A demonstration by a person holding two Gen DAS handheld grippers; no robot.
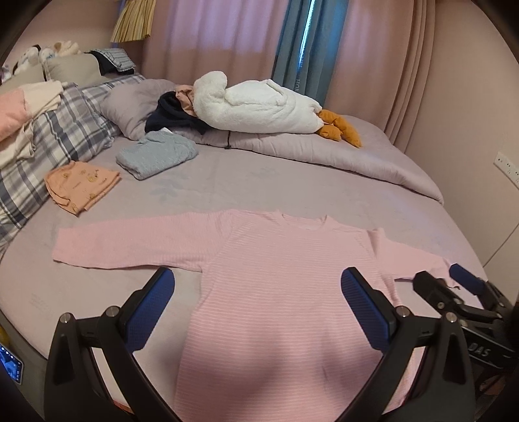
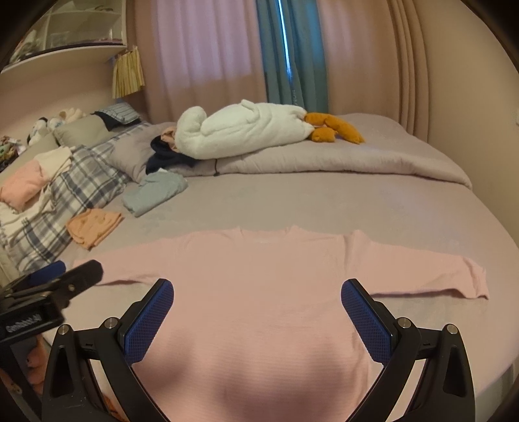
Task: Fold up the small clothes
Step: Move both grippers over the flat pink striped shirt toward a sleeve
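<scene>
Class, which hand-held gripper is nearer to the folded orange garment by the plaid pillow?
Left. The left hand-held gripper hovers over the pink shirt's side nearer the orange garment; the right hand-held gripper is beyond it.

Illumination was dim and warm, with a pink cast across both views. Daylight entered through the curtains (image 1: 207,29), brightest at a narrow gap beside the blue drape (image 2: 287,48), where slight glare appeared. A soft, dark shadow fell on the near part of the pink shirt (image 1: 275,373) in both views. Fisheye distortion bowed the bed (image 2: 356,207) edge and walls, and black vignetting filled the corners. The right wrist view was softer, its shirt stripes barely resolved. Close gripper parts were sharp; distant items were slightly blurred.
</scene>
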